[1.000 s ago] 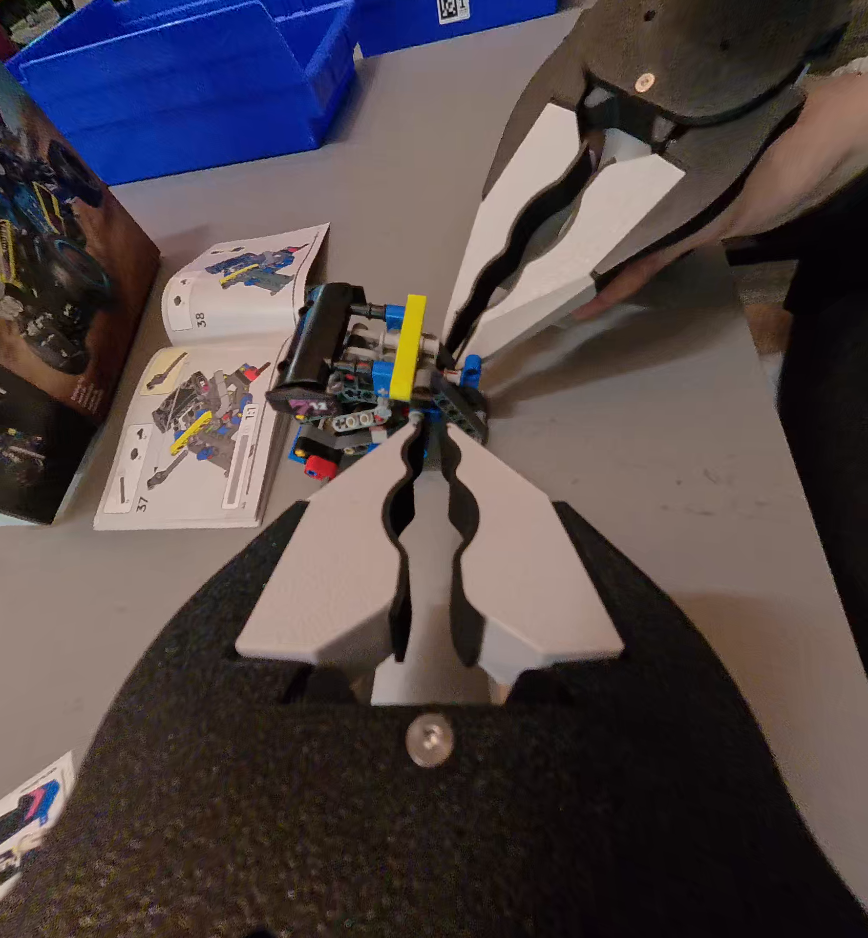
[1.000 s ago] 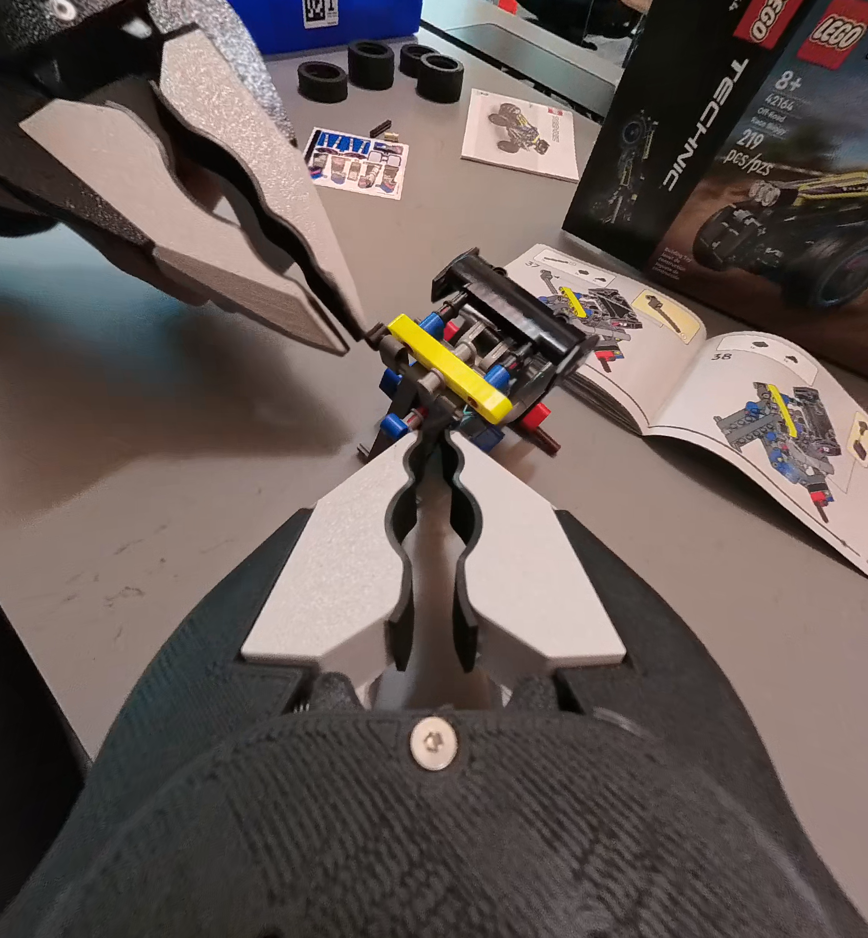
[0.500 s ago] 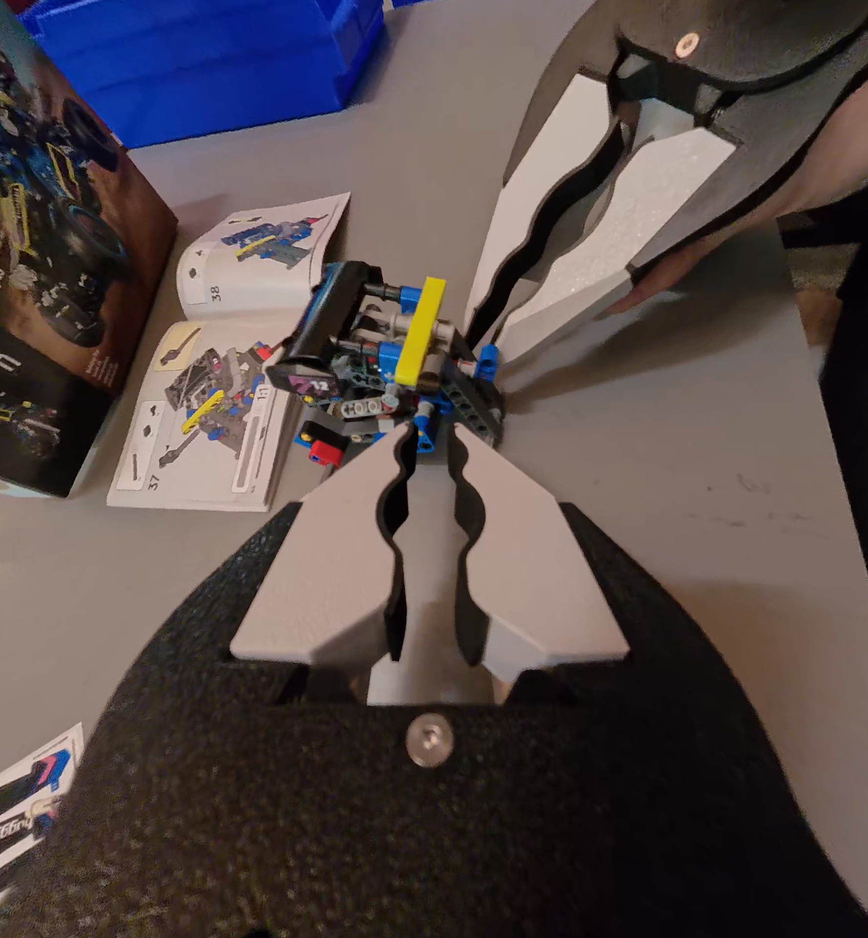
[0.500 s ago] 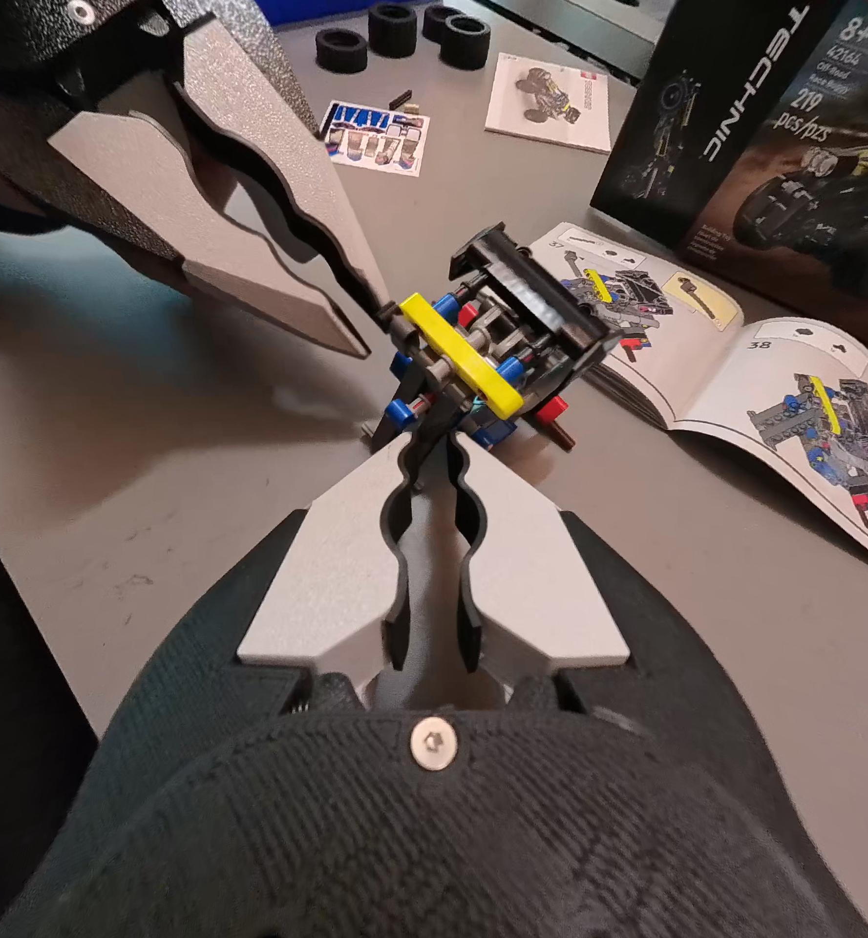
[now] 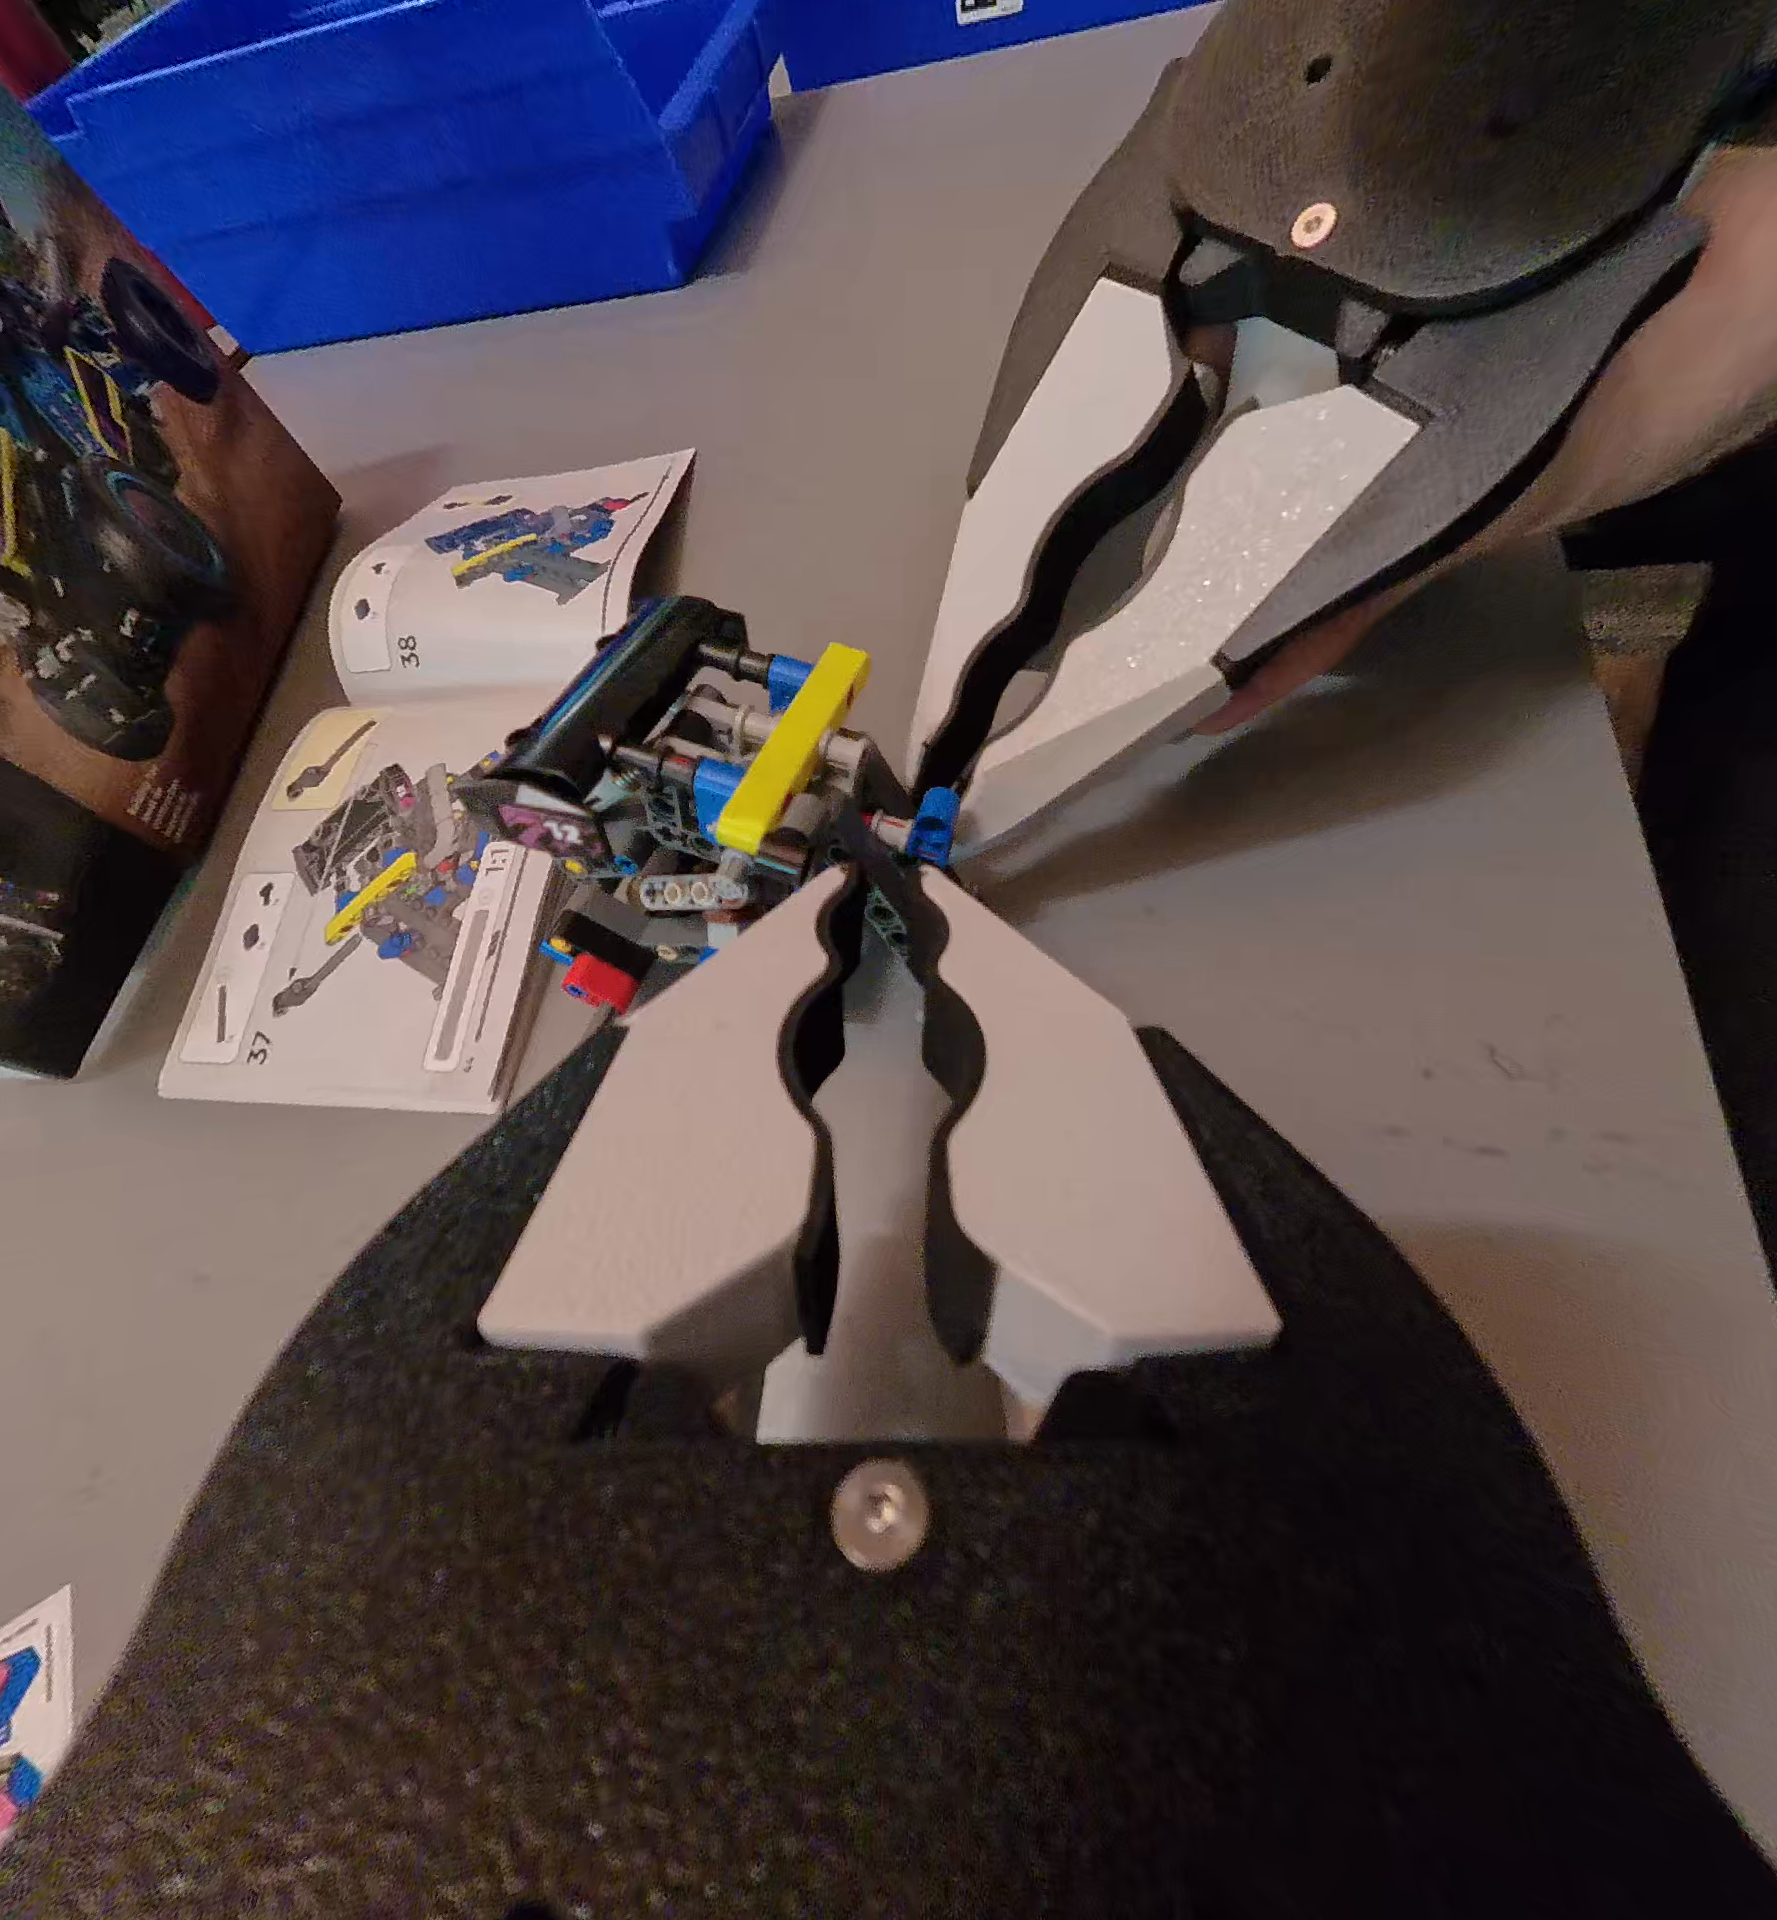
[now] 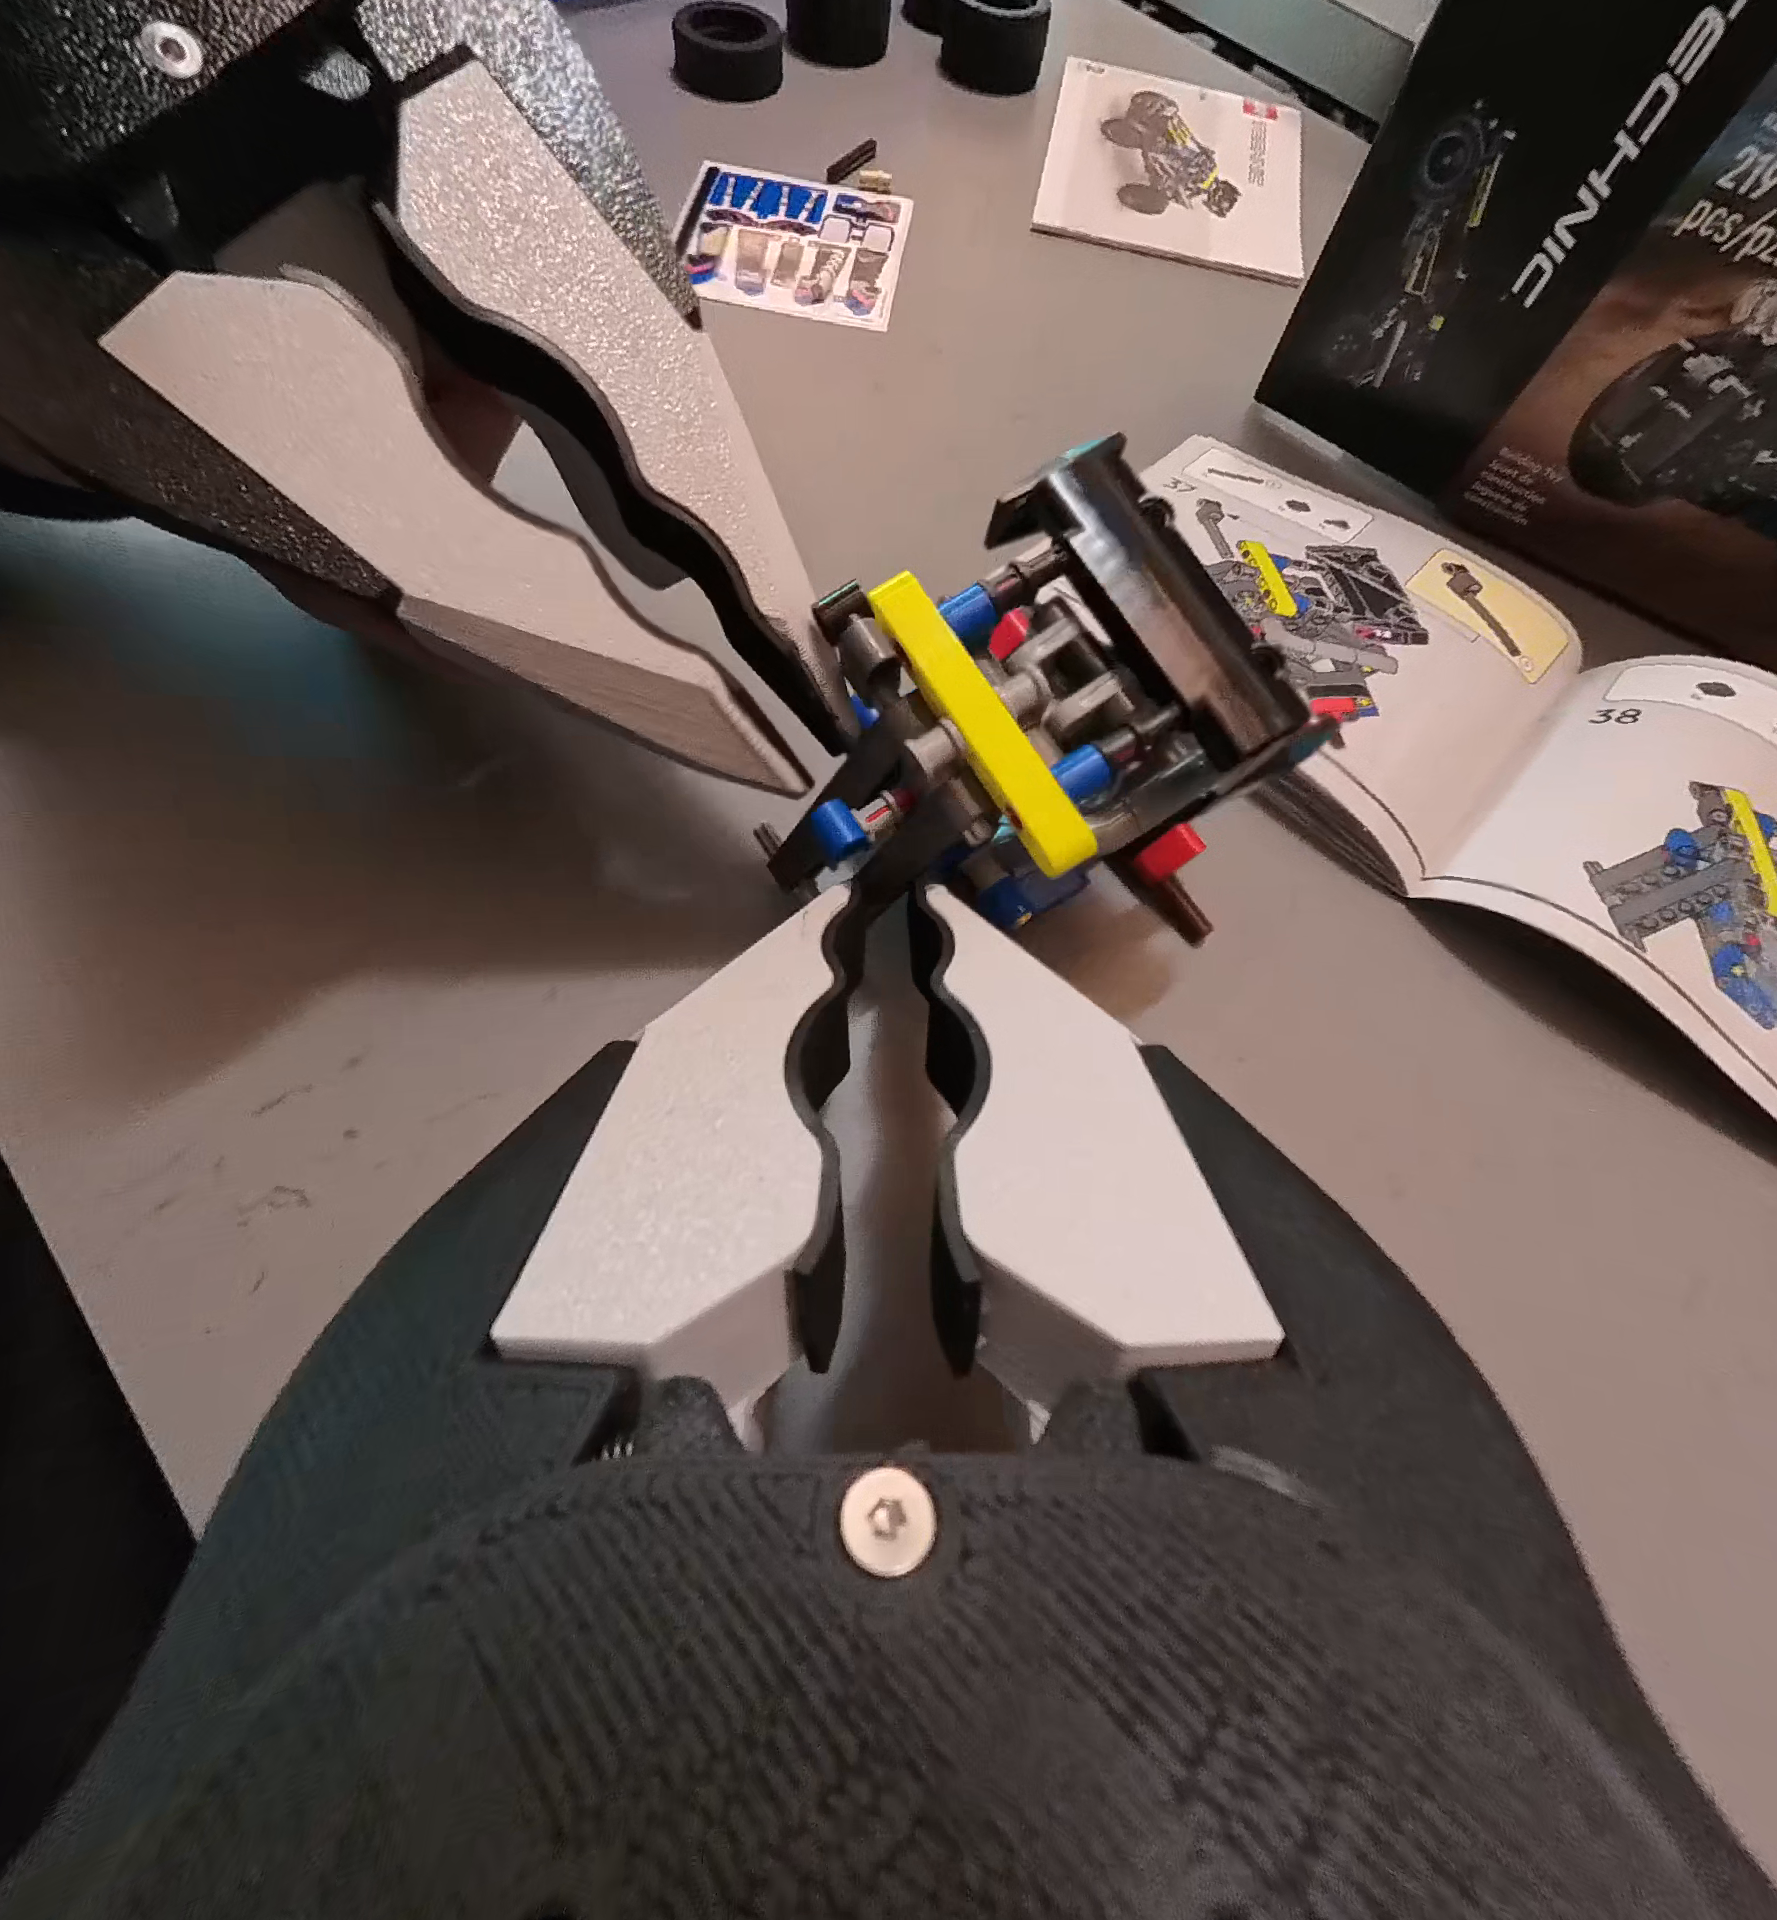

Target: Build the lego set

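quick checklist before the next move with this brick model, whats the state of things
1. Left hand-held gripper pinching a dark beam of the brick model: ok.
2. Right hand-held gripper closed on a black beam: ok.
3. Model lifted off the table: cannot tell.
4. Yellow beam seated on the model: ok.
5. Open instruction booklet readable beside the model: ok.
6. Loose black tyres away from both grippers: ok.

Brick model (image 6: 1029, 727) now tilted, off table.
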{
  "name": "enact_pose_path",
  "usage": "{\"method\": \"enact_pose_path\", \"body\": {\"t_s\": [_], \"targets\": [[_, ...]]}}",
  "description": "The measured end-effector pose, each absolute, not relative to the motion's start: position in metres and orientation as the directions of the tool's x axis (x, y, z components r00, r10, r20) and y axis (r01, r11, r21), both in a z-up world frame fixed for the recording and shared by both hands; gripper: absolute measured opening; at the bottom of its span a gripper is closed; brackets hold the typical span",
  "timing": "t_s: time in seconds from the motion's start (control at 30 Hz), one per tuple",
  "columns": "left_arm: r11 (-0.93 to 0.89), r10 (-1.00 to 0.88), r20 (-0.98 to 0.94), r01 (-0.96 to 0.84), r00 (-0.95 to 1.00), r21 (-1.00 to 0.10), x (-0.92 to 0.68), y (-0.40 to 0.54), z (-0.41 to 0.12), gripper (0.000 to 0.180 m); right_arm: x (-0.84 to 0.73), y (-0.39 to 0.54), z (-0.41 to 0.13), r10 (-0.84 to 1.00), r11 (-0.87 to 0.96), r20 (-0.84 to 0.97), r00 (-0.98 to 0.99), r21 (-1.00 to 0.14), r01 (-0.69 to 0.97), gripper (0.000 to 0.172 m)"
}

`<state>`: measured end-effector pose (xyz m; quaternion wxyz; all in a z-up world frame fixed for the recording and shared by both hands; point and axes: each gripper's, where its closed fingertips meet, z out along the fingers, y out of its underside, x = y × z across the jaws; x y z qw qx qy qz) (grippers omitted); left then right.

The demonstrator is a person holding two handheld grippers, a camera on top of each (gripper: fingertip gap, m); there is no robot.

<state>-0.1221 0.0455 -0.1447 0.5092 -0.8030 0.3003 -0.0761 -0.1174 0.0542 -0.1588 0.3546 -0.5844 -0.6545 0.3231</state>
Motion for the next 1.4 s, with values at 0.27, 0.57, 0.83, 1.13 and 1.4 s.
{"method": "enact_pose_path", "body": {"t_s": [0.27,0.57,0.83,1.13,1.4], "targets": [[-0.357,-0.500,-0.167,-0.378,0.850,-0.854,-0.143,0.040,-0.135,0.008,-0.117,0.056,-0.156,0.995,0.097,0.081,-0.055,-0.846,0.524,0.008],[-0.342,-0.486,-0.196,-0.392,0.852,-0.854,-0.136,0.044,-0.133,0.003,-0.122,0.056,-0.154,0.993,0.117,0.107,-0.048,-0.851,0.512,0.009],[-0.373,-0.434,-0.216,-0.393,0.875,-0.841,-0.152,0.044,-0.131,0.007,-0.124,0.056,-0.154,0.992,0.123,0.114,-0.050,-0.850,0.512,0.011],[-0.349,-0.371,-0.374,-0.501,0.850,-0.792,-0.158,0.048,-0.126,0.016,-0.125,0.057,-0.157,0.991,0.130,0.125,-0.044,-0.841,0.526,0.011],[-0.414,-0.245,-0.336,-0.411,0.910,-0.812,-0.160,0.052,-0.129,0.019,-0.125,0.052,-0.158,0.986,0.166,0.156,-0.064,-0.834,0.527,0.017]]}}
